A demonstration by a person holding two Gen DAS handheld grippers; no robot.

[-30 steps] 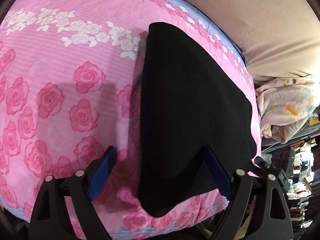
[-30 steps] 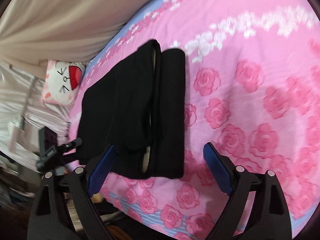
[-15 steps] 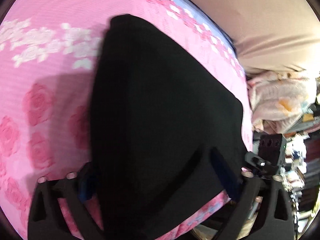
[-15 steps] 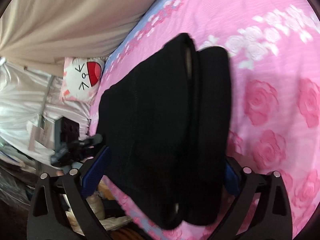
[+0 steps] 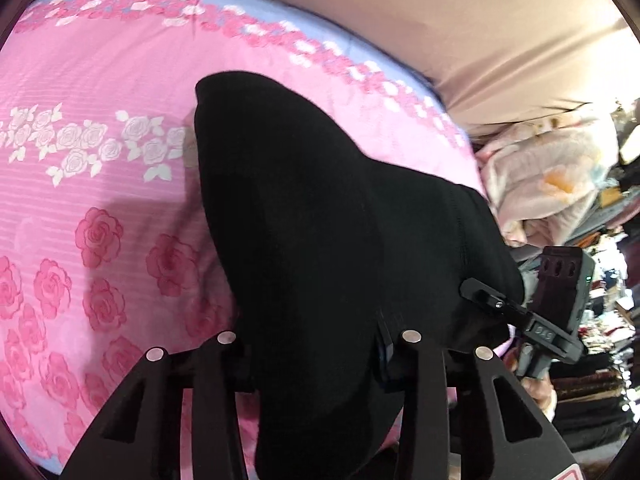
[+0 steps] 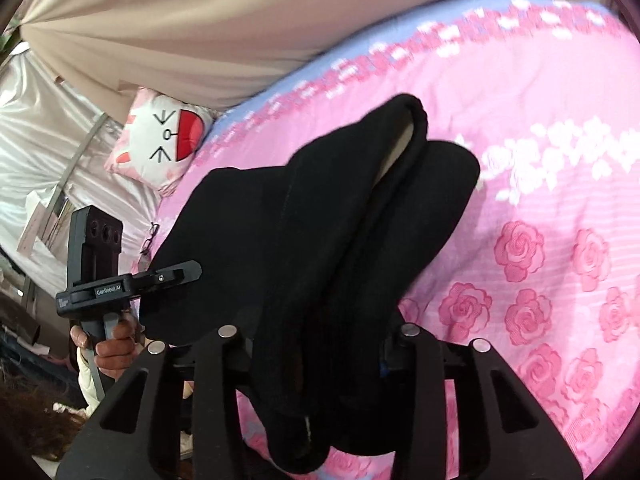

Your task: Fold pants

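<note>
Two claws, my left claw (image 5: 316, 354) and right claw (image 6: 316, 350), are closing on the near end of the black pants (image 5: 320, 240) on the pink bed (image 5: 100, 200). If I lift fast, I think the thick cloth could slip out and flop open.

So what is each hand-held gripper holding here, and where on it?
Both are closing on the black pants: the left hand-held gripper and the right hand-held gripper each on the near edge.
</note>
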